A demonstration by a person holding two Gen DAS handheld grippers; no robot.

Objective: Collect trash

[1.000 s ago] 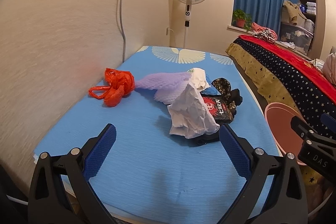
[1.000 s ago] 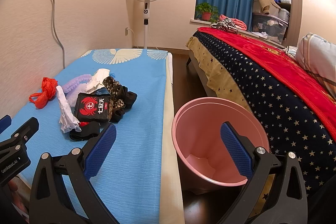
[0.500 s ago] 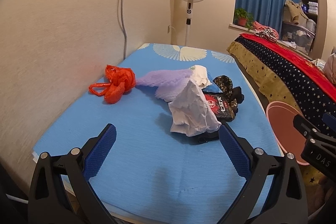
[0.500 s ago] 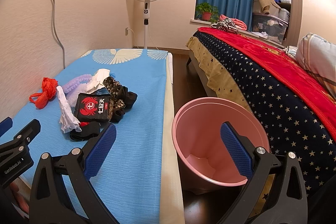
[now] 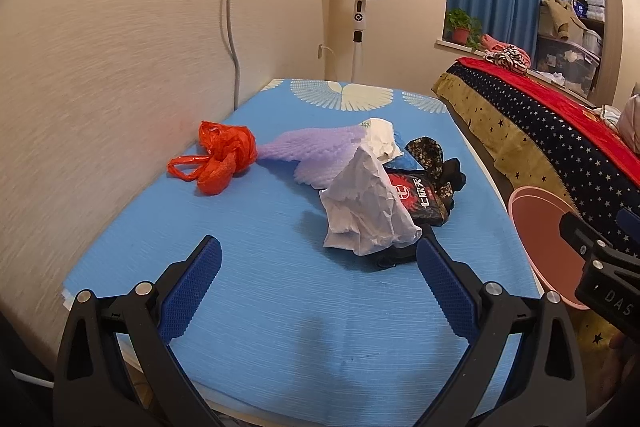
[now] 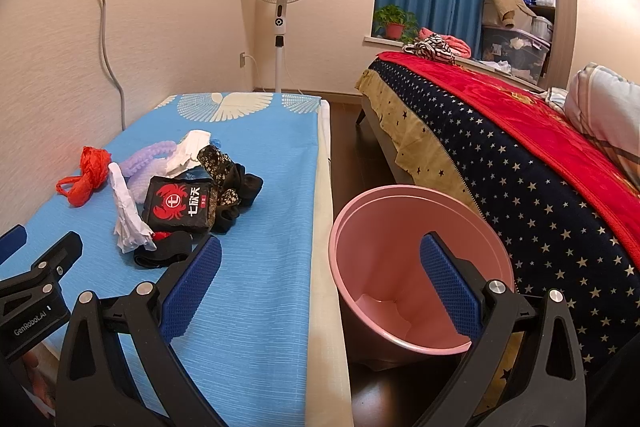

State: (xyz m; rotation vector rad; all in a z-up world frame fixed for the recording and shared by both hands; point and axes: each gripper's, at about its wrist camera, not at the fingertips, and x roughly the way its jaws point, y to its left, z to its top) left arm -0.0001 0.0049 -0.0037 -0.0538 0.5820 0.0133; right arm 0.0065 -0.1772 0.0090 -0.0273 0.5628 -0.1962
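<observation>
My pads (image 5: 191,289) are dark blue. I see an orange-red plastic bag (image 5: 218,163), lilac foam netting (image 5: 316,151), white crumpled paper (image 5: 366,211), a black packet (image 6: 178,205) (red crab print) and a pink bin (image 6: 412,267).

The room was lit warmly from above, brightest at the upper right. Soft shadows fell toward the camera from the crumpled paper (image 5: 366,203). Both fisheye views bent straight lines hard near the rims (dark vignette in the corners). The wall (image 5: 100,67) showed slight smear.
</observation>
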